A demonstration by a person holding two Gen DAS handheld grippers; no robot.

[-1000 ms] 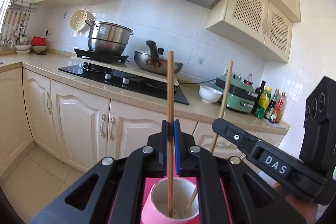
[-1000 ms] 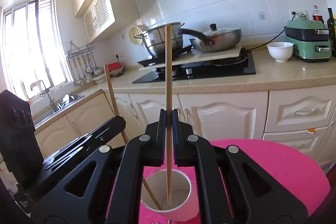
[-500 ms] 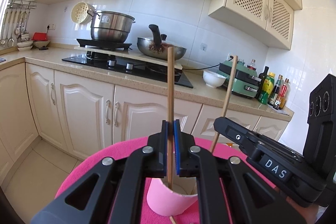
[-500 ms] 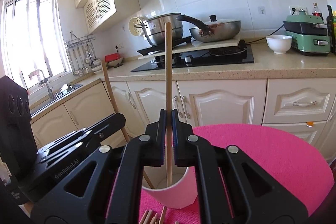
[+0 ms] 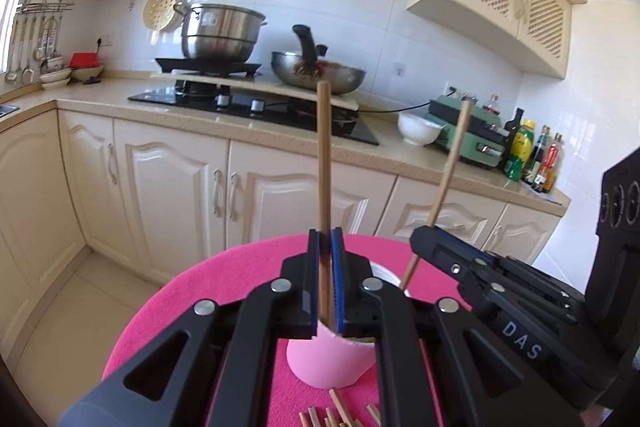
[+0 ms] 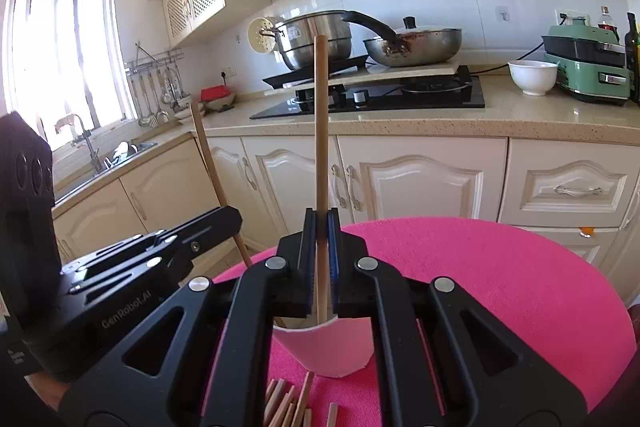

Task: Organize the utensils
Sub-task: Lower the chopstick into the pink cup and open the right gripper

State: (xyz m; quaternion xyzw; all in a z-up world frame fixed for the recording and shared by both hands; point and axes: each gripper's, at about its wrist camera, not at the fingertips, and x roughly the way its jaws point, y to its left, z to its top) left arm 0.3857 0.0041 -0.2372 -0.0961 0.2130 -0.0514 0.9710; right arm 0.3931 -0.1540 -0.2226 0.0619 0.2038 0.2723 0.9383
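Observation:
A pink cup (image 5: pixel 328 363) stands on a round pink table (image 5: pixel 224 291); it also shows in the right wrist view (image 6: pixel 332 347). My left gripper (image 5: pixel 326 239) holds a wooden chopstick (image 5: pixel 323 155) upright between its blue pads, its lower end inside the cup. My right gripper (image 6: pixel 321 219) holds a second chopstick (image 6: pixel 320 123) upright the same way, its tip in the cup. Each gripper shows in the other view, the right gripper (image 5: pixel 500 291) on the right and the left gripper (image 6: pixel 132 267) on the left. Several loose chopsticks (image 6: pixel 288 403) lie on the table in front of the cup.
Cream kitchen cabinets (image 5: pixel 168 187) and a stone counter (image 6: pixel 520 115) run behind the table. On the counter stand a black hob (image 6: pixel 380 95), a steel pot (image 5: pixel 220 35), a pan (image 6: pixel 416 45), a white bowl (image 6: pixel 532 77) and a green appliance (image 6: pixel 588 71).
Both grippers have tilted up and sunk lower over the cup, so I see its side instead of its inside. The chopsticks' lower ends have gone deeper into the cup.

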